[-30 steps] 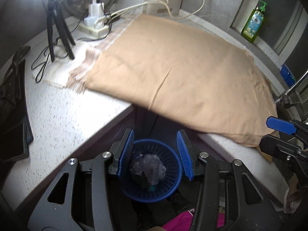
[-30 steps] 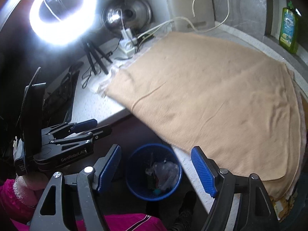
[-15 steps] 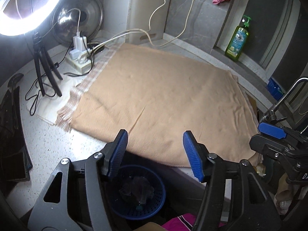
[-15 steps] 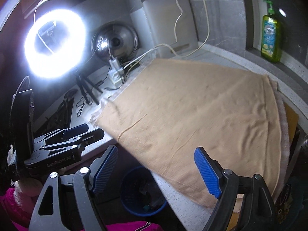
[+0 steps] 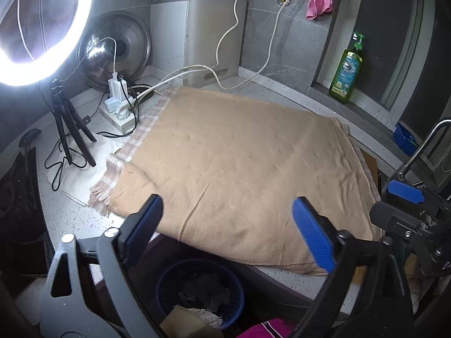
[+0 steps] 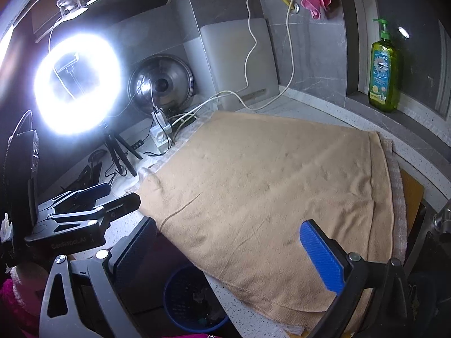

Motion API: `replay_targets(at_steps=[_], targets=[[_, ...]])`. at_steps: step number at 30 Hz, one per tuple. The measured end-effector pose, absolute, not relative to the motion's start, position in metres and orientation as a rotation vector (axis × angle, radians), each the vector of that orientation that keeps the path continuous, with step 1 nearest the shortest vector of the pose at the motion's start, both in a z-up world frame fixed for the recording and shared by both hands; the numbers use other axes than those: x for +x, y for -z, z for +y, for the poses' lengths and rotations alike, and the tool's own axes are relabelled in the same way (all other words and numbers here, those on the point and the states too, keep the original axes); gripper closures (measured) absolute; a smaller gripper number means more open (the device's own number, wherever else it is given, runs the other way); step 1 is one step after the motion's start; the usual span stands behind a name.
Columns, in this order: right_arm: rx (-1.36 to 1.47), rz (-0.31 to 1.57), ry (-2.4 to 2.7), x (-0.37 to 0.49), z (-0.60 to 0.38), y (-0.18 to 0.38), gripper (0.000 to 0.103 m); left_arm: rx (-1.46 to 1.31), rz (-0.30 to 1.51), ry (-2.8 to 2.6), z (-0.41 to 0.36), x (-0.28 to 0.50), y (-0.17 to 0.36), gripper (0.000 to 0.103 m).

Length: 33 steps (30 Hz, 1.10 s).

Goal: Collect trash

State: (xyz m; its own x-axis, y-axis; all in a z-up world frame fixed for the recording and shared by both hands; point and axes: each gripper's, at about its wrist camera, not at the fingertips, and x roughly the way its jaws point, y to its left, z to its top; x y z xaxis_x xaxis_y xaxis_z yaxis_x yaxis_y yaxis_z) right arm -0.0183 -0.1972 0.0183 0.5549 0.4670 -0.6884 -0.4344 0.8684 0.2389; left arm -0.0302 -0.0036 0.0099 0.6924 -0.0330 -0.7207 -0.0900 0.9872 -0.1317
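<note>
Below the front edge of the tan blanket (image 5: pixel 242 169), the blue mesh wastebasket (image 5: pixel 197 290) stands on the floor with crumpled dark wrappers and other trash (image 5: pixel 205 293) already lying inside it. Above that basket the left gripper (image 5: pixel 227 225) has its blue pads spread wide and is opening further, with nothing between them; only the blanket shows through the gap. The right gripper (image 6: pixel 239 249) is likewise parted and opening, empty, and also hangs above the basket, which shows in its view (image 6: pixel 191 301) under the counter lip.

No loose trash is visible on the blanket or on the speckled counter (image 5: pixel 73 219) beside it, so the step in hand looks like clearing away from the basket and searching for any remaining piece. To do it well, I would keep both claws spread so either is ready to take something, and sweep the view across the blanket from its near edge toward the far wall. Beyond the blanket's left edge sit the power strip (image 5: pixel 118 112) and the ring light (image 5: pixel 36 25) with trailing cables; those want a wide berth. The two grippers ride close together, so part them before reaching.
</note>
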Motion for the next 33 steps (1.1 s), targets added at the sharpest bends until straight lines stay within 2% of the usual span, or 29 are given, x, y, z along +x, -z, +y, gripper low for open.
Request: replay_targets(at_steps=[33], targets=[[0.077,0.847,-0.515,-0.006,-0.206,-0.013,0.0,-0.171,0.804,-0.051,-0.009,-0.029,-0.019,0.002]])
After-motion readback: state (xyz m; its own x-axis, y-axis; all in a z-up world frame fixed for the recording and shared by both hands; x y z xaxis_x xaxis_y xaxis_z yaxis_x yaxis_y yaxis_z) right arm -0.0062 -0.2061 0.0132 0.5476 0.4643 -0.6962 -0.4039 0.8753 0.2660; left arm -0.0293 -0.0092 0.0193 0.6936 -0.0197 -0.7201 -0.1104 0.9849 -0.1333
